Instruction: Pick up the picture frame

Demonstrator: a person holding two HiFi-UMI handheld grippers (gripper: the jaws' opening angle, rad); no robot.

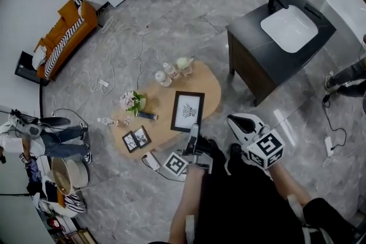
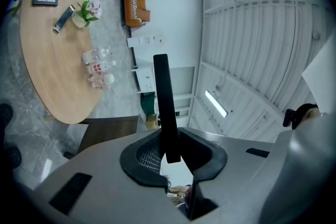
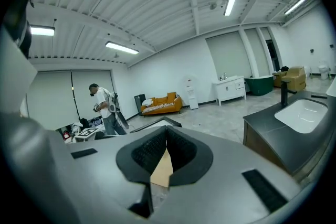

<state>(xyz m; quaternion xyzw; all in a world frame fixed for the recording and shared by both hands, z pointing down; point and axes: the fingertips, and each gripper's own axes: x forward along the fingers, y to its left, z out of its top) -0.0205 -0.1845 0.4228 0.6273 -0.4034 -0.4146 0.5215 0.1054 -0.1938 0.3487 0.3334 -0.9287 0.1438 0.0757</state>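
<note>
1. Picture frame (image 1: 187,111): one large, black-edged. Also two small frames (image 1: 135,139), three bottles (image 1: 170,72) and one flower bunch (image 1: 133,102), all on one oval wooden table (image 1: 213,84).
2. Held over the table, face up, long axis running away from the person.
3. Left gripper (image 1: 193,131) clenched on its near short edge; right gripper (image 1: 234,120) closed on nothing, just beside.

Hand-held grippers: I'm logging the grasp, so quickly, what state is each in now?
Left hand-held gripper: closed on the edge of the picture frame.
Right hand-held gripper: closed, nothing between its jaws.
</note>
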